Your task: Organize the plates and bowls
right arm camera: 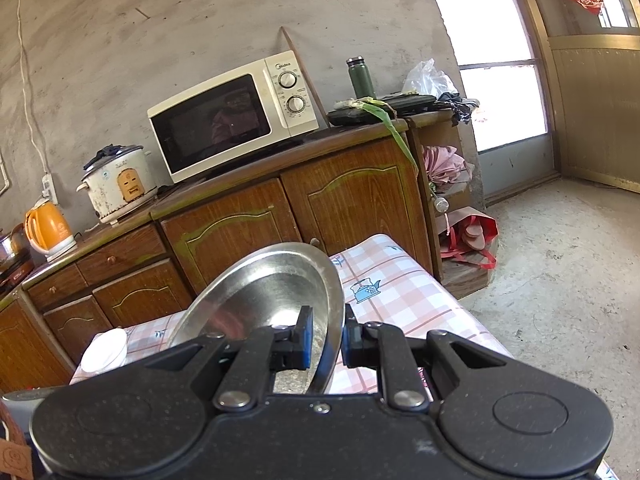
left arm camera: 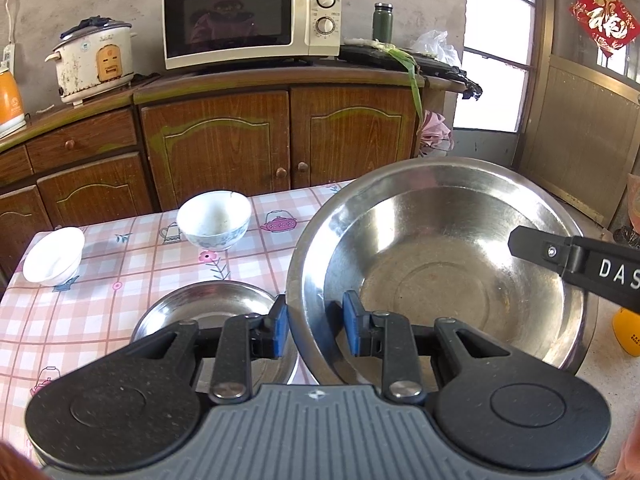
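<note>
A large steel basin (left arm camera: 440, 264) is held off the table, tilted. My left gripper (left arm camera: 314, 326) is shut on its near left rim, one blue pad inside and one outside. My right gripper (right arm camera: 326, 338) is shut on the opposite rim of the same basin (right arm camera: 260, 292); one of its fingers (left arm camera: 576, 260) shows at the right of the left wrist view. A smaller steel bowl (left arm camera: 208, 308) sits on the checked tablecloth (left arm camera: 100, 312) just left of the basin. A blue-patterned white bowl (left arm camera: 214, 220) and a small white bowl (left arm camera: 54, 256) stand farther back.
Wooden cabinets (left arm camera: 216, 144) stand behind the table with a microwave (left arm camera: 252, 18), a rice cooker (left arm camera: 94, 60), an orange kettle (left arm camera: 10, 96) and a green flask (left arm camera: 382, 22). A concrete floor (right arm camera: 560, 280) and a door lie to the right.
</note>
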